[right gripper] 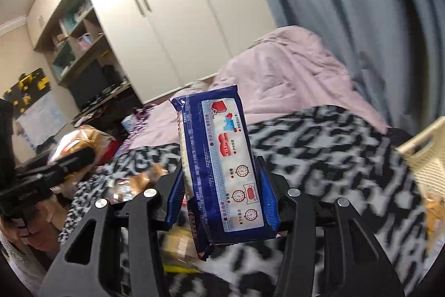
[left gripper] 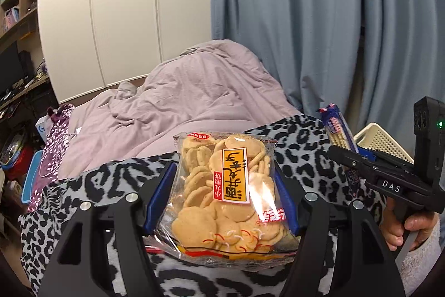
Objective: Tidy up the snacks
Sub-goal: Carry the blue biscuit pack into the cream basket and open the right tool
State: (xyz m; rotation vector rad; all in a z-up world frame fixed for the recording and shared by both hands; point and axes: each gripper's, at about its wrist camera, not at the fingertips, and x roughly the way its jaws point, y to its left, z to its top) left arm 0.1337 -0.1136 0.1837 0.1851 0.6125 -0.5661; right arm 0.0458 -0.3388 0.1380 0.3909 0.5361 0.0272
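My left gripper [left gripper: 222, 194] is shut on a clear bag of round crackers [left gripper: 228, 202] with a yellow label, held above the black-and-white patterned blanket [left gripper: 111, 174]. In the left wrist view my right gripper [left gripper: 345, 155] shows at the right edge, carried by a hand [left gripper: 411, 227], with a blue packet of biscuits [left gripper: 338, 130] standing up from it. In the right wrist view that right gripper [right gripper: 219, 194] is shut on the blue biscuit packet [right gripper: 222, 157], which stands nearly upright between the blue pads. The left gripper's body [right gripper: 41, 177] appears dark at the left of that view.
A cream perforated basket [left gripper: 381, 141] [right gripper: 425, 149] sits at the right on the patterned blanket. More snack bags [right gripper: 178, 247] lie blurred under my right gripper. A pink duvet [left gripper: 180, 93] is heaped behind; white wardrobe doors [left gripper: 125, 4], blue curtain [left gripper: 306, 18] and cluttered shelves [left gripper: 16, 4] lie beyond.
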